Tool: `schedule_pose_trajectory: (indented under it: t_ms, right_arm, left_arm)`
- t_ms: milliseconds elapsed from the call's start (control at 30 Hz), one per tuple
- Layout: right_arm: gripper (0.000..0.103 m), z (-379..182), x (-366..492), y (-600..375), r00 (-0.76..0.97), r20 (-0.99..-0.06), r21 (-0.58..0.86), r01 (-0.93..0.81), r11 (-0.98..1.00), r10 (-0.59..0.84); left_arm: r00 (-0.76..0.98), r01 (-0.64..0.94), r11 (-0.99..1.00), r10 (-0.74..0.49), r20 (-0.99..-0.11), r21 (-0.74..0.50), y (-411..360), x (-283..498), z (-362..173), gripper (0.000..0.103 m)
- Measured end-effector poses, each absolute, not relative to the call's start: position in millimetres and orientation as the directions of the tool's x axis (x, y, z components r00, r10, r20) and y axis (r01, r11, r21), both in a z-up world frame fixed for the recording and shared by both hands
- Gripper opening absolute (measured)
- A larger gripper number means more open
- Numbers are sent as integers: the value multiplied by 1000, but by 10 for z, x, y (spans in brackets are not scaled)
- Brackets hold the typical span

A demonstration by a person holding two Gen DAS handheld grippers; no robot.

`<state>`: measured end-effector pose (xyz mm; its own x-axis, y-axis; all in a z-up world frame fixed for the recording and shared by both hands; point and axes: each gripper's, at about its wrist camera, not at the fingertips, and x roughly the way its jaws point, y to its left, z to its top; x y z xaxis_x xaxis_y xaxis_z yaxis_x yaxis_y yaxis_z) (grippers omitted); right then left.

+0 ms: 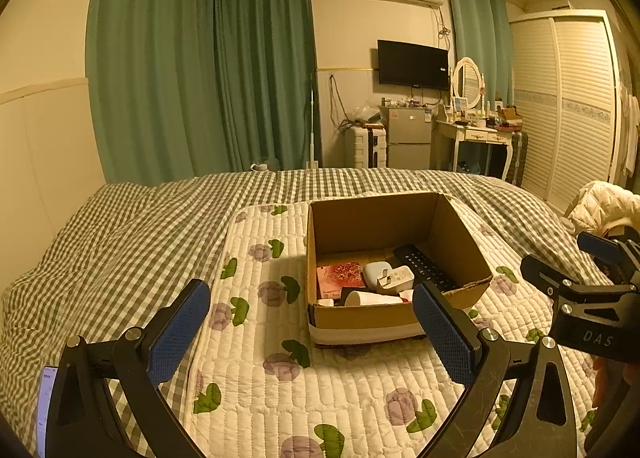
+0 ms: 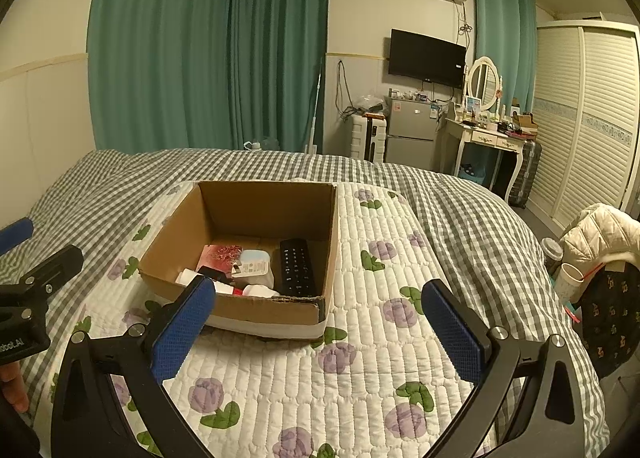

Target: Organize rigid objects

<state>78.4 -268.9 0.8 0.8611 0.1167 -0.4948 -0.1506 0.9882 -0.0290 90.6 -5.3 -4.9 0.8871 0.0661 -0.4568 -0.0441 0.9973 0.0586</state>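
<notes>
Both the left gripper (image 1: 312, 322) and right gripper (image 2: 318, 322) are hovering wide open, empty; the remote (image 2: 297, 268) inside the cardboard box (image 2: 256, 308) needs a square, steep approach.

Matt cardboard box (image 1: 394, 318); quilted cloth mat (image 1: 256, 378); black plastic remote (image 2: 297, 268).

The cardboard box's (image 1: 400, 217) near wall hides the lower parts of the white tube (image 1: 372, 299) and remote (image 1: 426, 268). Dresser clutter (image 2: 496, 119) is too small to identify. A phone (image 1: 45, 406) is cut off at the left edge.
</notes>
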Motion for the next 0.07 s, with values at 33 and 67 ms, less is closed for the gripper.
schedule_pose_trajectory:
  t_ms: [33,67]
  right_arm:
    - [103,4,788,-2695,860,-497,-28,-148,989,115]
    - [103,3,789,-2703,860,-498,-26,-146,989,114]
  left_arm:
    - [887,-43,997,68,-458,64,-60,908,-57,103]
    - [886,-42,997,68,-458,68,-65,903,-61,103]
